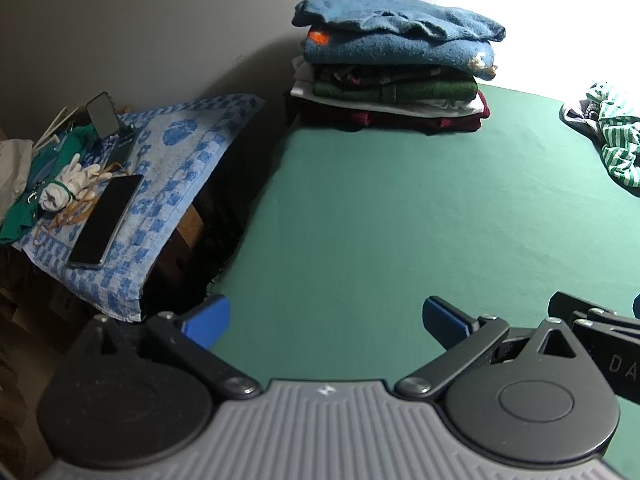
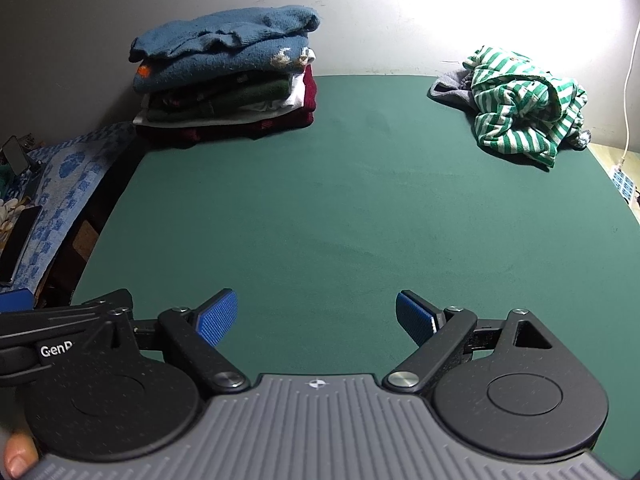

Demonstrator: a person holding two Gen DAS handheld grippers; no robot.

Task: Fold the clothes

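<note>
A stack of folded clothes (image 1: 394,64) with a blue sweater on top sits at the far left corner of the green table (image 1: 400,220); it also shows in the right wrist view (image 2: 228,80). A crumpled green-and-white striped garment (image 2: 520,108) lies at the far right, over a grey piece (image 2: 448,90); its edge shows in the left wrist view (image 1: 616,140). My left gripper (image 1: 326,320) is open and empty above the near table edge. My right gripper (image 2: 316,316) is open and empty beside it.
Left of the table a blue-and-white towel (image 1: 168,184) covers a lower stand with a black phone (image 1: 106,220), white gloves (image 1: 68,184) and a propped phone (image 1: 103,114). A wall runs behind. A white cable (image 2: 630,80) hangs at the far right.
</note>
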